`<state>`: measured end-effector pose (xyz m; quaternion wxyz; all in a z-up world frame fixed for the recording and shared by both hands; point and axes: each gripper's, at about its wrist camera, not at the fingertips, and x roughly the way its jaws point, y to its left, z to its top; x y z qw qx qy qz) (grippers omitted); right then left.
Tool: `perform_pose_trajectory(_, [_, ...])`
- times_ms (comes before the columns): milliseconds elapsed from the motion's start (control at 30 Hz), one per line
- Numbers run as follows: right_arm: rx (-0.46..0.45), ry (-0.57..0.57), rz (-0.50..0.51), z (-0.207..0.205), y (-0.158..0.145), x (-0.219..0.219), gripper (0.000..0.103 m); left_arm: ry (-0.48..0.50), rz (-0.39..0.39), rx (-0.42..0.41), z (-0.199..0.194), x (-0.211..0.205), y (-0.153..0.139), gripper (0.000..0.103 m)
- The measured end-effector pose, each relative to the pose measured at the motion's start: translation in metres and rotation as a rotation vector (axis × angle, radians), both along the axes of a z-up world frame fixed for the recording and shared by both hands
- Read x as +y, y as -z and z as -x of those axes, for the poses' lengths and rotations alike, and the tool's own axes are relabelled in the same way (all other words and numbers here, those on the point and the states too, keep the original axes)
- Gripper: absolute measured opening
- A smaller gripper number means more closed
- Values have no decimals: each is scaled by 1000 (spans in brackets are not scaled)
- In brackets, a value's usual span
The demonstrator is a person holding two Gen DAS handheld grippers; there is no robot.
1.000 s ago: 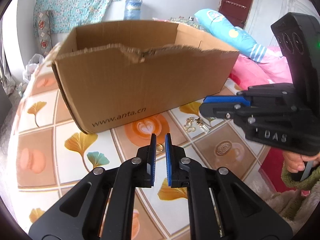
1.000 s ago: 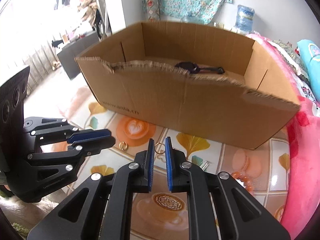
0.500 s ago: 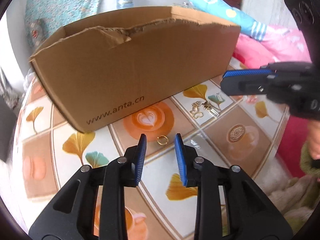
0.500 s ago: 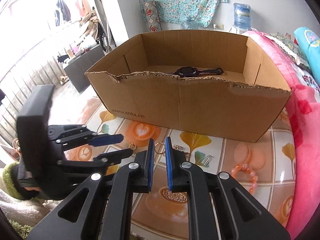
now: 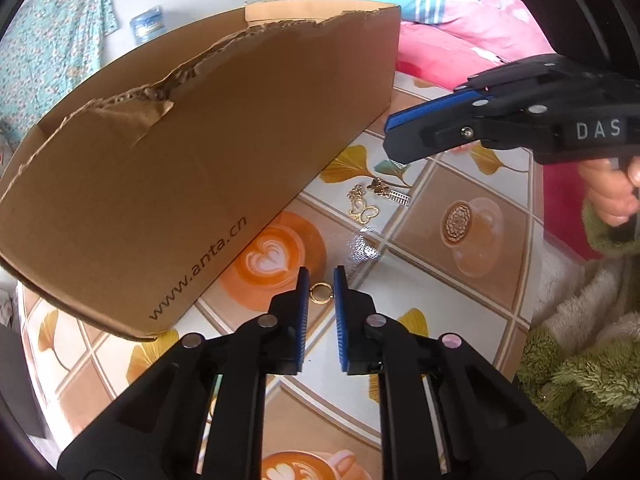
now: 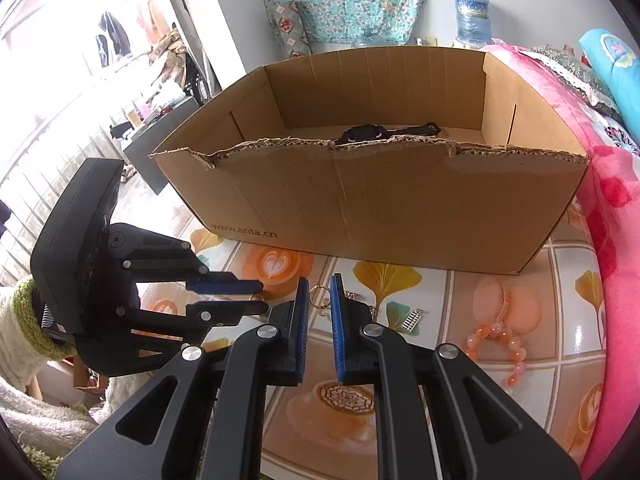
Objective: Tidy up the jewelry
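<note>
A: Left wrist view first. What's the left gripper (image 5: pixel 321 270) doing?

B: Its jaws have just been closing, and only a narrow gap remains. A gold ring (image 5: pixel 321 302) sits between the blue pads near their tips, reaching from one pad to the other, so it looks pinched. The tips are low over the tablecloth (image 5: pixel 460 280), at the orange latte print just beside the front corner of the cardboard box (image 5: pixel 200 160).

A: Is the ring off the cloth?

B: I can't tell from here.

A: Anything else in that view?

B: The right gripper (image 5: pixel 390 138) comes in from the right, gripped by a hand (image 5: pixel 612 196) in a green sleeve (image 5: pixel 608 236). Its jaws are nearly together, and what they hold isn't visible from this side. Beneath it on the cloth lie gold butterfly charms (image 5: pixel 366 210) and a small silver clip (image 5: pixel 400 200).

A: And the right wrist view?

B: The right gripper's pads stand almost closed on a second ring (image 6: pixel 316 289), clamped at their tips in front of the box. The left gripper is at the left, fingers close together, with a glint of gold at their ends.

A: And the rest of the jewelry?

B: A dark watch (image 6: pixel 364 134) lies inside the box. An orange bead bracelet (image 6: pixel 496 344) rests on the cloth to the right, well apart from both grippers.
</note>
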<state>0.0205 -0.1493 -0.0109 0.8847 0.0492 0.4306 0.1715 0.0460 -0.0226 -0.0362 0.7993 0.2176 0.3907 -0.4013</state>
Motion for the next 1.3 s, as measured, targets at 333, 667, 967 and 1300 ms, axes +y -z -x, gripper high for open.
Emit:
perform_pose_trajectory(333, [-40,-8,3,8,-12,-1,11,-68,51,-12,19,0,-10,11])
perform_pose_trajectory(667, [-235,-21,-32,-6,-87,-21,11,-142,352,-86,9,14,-122,11])
perform_pose_trajectory(967, [-12,-10,4,-103,-63,-33,11,-334,208,101,-95,-18,-99,11])
perform_pose_trajectory(1300, [98,13,-17,-148,-38,-44,12,-410,129,220,-149,-32,-66,13])
